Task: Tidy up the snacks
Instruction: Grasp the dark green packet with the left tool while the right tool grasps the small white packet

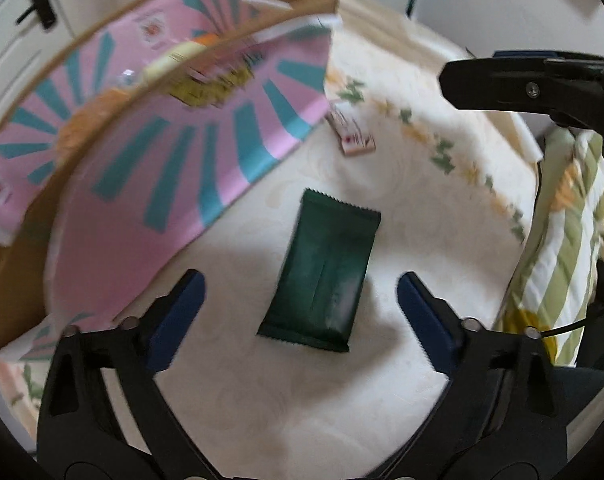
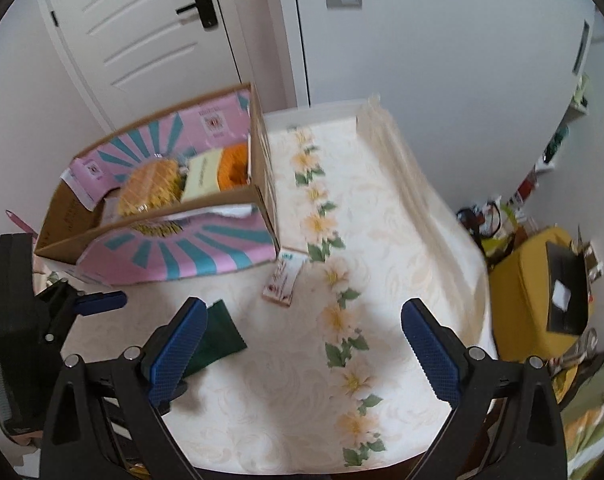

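A dark green snack packet (image 1: 325, 276) lies flat on the cream flowered tablecloth (image 1: 341, 400), between and just beyond the fingers of my open, empty left gripper (image 1: 302, 292). It also shows in the right wrist view (image 2: 218, 338), partly hidden behind my right gripper's left finger. A pink and teal cardboard box (image 1: 174, 152) stands open to the left, holding several snacks (image 2: 154, 188). A small pink and white packet (image 2: 284, 280) lies beside the box's corner. My right gripper (image 2: 302, 320) is open and empty above the table.
The table's right edge (image 2: 473, 264) drops off to a yellow stool (image 2: 529, 304) and floor clutter. A white door (image 2: 150, 32) and wall stand behind the table. The left gripper (image 2: 98, 302) shows at the left of the right wrist view.
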`<action>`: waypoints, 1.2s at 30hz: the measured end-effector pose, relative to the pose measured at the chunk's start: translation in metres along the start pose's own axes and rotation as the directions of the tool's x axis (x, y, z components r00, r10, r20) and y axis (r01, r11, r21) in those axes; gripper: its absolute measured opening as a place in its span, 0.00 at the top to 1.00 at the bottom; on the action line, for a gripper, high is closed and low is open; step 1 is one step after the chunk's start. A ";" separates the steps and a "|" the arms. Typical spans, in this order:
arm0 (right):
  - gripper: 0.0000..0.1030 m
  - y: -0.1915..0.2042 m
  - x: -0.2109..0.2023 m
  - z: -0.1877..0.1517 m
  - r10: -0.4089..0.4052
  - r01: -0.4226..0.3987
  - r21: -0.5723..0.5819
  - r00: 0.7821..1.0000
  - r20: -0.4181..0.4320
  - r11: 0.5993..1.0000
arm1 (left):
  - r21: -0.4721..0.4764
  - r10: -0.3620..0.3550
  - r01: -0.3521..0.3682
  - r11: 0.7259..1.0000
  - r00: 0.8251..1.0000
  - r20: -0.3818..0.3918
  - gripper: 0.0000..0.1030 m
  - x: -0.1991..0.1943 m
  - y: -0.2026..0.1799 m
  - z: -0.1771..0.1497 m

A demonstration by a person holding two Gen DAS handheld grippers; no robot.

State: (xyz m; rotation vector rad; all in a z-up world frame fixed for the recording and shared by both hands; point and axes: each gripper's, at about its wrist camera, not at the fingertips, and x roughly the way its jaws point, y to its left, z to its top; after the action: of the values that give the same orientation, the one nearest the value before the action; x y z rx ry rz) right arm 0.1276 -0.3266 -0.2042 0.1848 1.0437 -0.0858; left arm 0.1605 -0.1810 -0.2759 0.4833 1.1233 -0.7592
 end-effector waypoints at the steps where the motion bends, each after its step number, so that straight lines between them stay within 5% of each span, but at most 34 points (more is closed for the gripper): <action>1: 0.06 0.000 0.004 -0.002 -0.002 0.002 0.006 1.000 -0.006 1.000 | 0.014 -0.005 0.005 1.000 1.000 -0.011 0.17 0.006 -0.001 0.000; 7: 0.09 0.001 0.036 -0.009 -0.012 0.014 0.061 0.999 -0.033 0.998 | 0.070 -0.022 0.023 0.997 1.000 -0.014 0.22 0.022 -0.006 0.001; 12: 0.21 0.003 0.061 -0.010 -0.018 0.021 0.093 0.999 -0.032 0.995 | 0.126 -0.037 0.035 0.991 0.999 0.012 0.24 0.025 -0.013 0.002; 25: 0.43 0.014 0.099 -0.003 -0.064 0.064 0.092 0.998 -0.007 0.994 | 0.153 -0.064 0.058 0.986 0.997 0.038 0.59 0.020 -0.006 0.011; 33: 0.79 0.022 0.106 0.001 -0.129 0.128 0.031 0.991 0.036 0.991 | 0.118 -0.065 0.060 0.991 0.997 0.044 0.61 0.012 0.005 0.013; 36: 0.80 0.022 0.105 -0.002 -0.126 0.125 0.024 0.991 0.040 0.992 | 0.106 -0.064 0.058 0.993 0.997 0.048 0.61 0.011 0.006 0.010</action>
State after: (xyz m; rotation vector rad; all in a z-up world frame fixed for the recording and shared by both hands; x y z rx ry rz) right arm 0.1827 -0.3025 -0.2936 0.1359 1.0130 -0.2138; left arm 0.1735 -0.1872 -0.2820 0.5165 1.0577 -0.8829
